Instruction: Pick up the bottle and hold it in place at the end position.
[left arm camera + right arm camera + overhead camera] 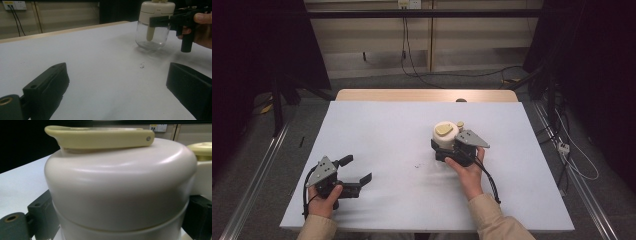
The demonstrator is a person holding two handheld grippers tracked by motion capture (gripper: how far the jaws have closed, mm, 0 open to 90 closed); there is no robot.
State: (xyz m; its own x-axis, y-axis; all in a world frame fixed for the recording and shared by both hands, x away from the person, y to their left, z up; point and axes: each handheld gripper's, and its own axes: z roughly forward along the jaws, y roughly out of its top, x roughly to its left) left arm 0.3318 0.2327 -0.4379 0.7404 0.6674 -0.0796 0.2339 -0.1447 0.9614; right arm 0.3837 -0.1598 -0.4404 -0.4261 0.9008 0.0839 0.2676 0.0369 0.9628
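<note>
Gripping a jar (445,136) with the right gripper (448,150), jaws standing on either side of its cream lid (120,187) and pressing against the sides just below the lid's dome. Standing upright on the white table (387,140), directly ahead of that gripper and filling the space between its jaws. Showing a clear glass body (151,37) under the lid, with a pale stem hanging down inside. Lying flat across the top of the lid, a yellowish flap (100,137); sitting just beyond the jar on the far side from the gripper, a small yellowish cap (202,148). Wrapping around the right gripper's handle from behind, the person's right hand (468,172).

Resting low on the table well apart from the jar, the left gripper (357,172), jaws spread wide with nothing between them but bare tabletop. Holding it from behind, the left hand (324,200). Lying ahead of the left gripper's open jaws, between it and the jar, a small dark speck (142,65) on the table surface.
</note>
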